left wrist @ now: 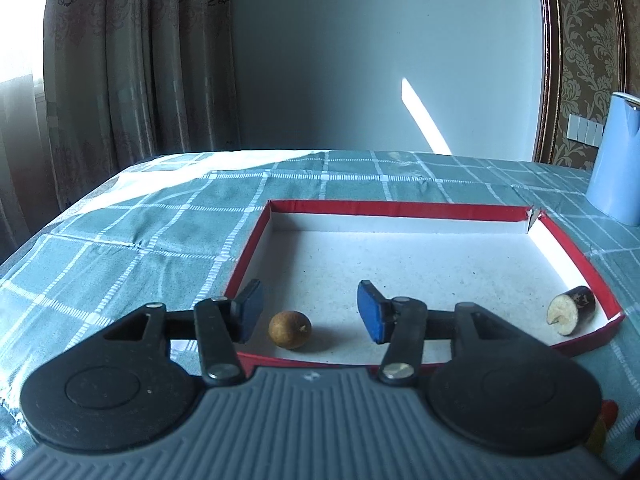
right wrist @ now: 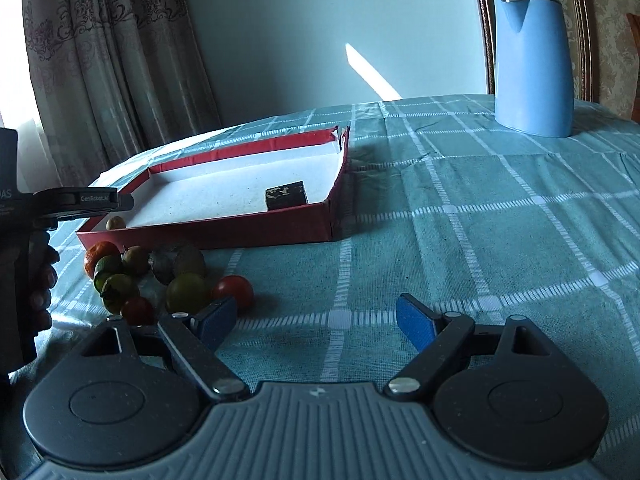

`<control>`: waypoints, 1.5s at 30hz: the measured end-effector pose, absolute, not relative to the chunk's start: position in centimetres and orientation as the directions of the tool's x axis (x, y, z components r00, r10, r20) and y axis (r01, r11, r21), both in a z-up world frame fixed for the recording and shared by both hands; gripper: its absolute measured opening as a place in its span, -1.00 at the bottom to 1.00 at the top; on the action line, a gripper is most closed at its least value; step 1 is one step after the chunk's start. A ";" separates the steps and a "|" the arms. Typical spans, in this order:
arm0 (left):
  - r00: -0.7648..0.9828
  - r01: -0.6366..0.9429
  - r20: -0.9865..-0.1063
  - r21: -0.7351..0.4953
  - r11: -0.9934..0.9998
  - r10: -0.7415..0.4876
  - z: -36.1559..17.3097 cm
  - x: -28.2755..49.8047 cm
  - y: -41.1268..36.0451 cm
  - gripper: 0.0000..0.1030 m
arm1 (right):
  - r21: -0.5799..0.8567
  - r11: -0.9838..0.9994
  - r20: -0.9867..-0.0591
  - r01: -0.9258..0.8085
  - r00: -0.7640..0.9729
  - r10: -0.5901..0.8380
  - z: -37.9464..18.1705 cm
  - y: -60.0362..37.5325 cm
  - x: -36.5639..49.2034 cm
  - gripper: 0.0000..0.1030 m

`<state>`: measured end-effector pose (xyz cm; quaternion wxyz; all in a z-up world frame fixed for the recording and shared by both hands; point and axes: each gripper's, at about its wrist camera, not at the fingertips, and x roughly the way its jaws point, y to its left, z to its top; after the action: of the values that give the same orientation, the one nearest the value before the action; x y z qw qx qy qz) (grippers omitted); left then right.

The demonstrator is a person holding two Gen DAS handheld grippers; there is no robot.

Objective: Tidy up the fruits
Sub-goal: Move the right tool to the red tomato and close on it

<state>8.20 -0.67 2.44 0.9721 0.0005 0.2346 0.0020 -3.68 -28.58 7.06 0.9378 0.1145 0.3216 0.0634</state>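
The desk wears a woven cloth (right wrist: 480, 208), matt teal with white checks, creased at its folds. The box (left wrist: 256, 240) looks like cardboard: red paper outside, a dull, speckled white floor, torn at its 1 o'clock corner. The brown fruit (left wrist: 290, 329) has a dry, rough skin; the cut piece (left wrist: 570, 315) shows a pale fibrous face. The tomato (right wrist: 233, 291) is smooth and glossy. The jug (right wrist: 532, 64) is satin blue plastic. Both tongs (left wrist: 310, 311) (right wrist: 316, 320) are matt black plastic with metal rivets and blue grainy pads (right wrist: 416, 322).
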 end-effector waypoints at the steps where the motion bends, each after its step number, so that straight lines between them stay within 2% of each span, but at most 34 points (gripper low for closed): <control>1: 0.900 -0.010 -0.436 -0.009 1.000 0.005 2.8 7.1 -0.4 0.23 | 0.257 0.965 -0.590 -0.045 0.784 0.194 7.0 -28.6 -3.7 0.69; 2: 0.907 -0.013 -0.420 -0.017 1.000 0.005 3.1 6.2 -0.1 0.33 | 0.253 0.967 -0.593 -0.045 0.783 0.191 7.0 -28.5 -3.6 0.69; 6: 0.936 -0.017 -0.353 -0.032 0.999 0.005 3.9 2.4 1.2 0.34 | 0.222 0.974 -0.596 -0.048 0.784 0.175 7.1 -28.0 -3.7 0.69; 10: 0.945 -0.023 -0.326 -0.054 0.998 0.004 3.7 -0.9 3.0 0.35 | 0.191 0.980 -0.593 -0.057 0.789 0.162 7.3 -27.5 -3.7 0.69; 19: 0.908 -0.033 -0.418 -0.074 0.997 -0.001 1.0 -3.4 5.6 0.55 | 0.054 0.993 -0.618 -0.106 0.778 0.116 7.5 -25.2 -2.6 0.69; 25: 0.915 -0.010 -0.403 -0.077 0.997 -0.021 0.6 -3.8 5.5 0.78 | -0.032 0.984 -0.613 -0.173 0.781 0.117 7.6 -23.4 -1.6 0.68; 30: 0.917 0.018 -0.397 -0.077 0.997 -0.048 0.5 -4.0 5.4 0.84 | -0.055 0.978 -0.614 -0.203 0.779 0.127 7.8 -22.6 -0.8 0.67; 32: 0.914 0.020 -0.402 -0.093 0.995 -0.056 0.5 -3.9 5.7 0.90 | -0.054 0.973 -0.611 -0.224 0.778 0.145 7.8 -22.4 -0.6 0.59; 39: 0.875 0.013 -0.478 -0.129 0.992 -0.074 0.1 -2.7 6.2 0.92 | 0.088 0.950 -0.626 -0.299 0.726 0.286 7.2 -22.6 0.4 0.08; 41: 0.870 0.011 -0.488 -0.126 0.992 -0.072 0.1 -2.6 6.2 0.92 | 0.090 0.946 -0.627 -0.311 0.721 0.297 7.1 -22.3 0.4 0.03; 45: 0.849 0.028 -0.524 -0.091 0.995 -0.072 -0.2 -2.1 5.6 0.92 | 0.093 0.936 -0.626 -0.340 0.711 0.320 7.1 -21.9 0.3 -0.21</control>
<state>-2.14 5.59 -0.16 0.9606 -0.0400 0.2738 -0.0262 0.31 -21.90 7.09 0.9248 -0.0145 0.3356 0.1785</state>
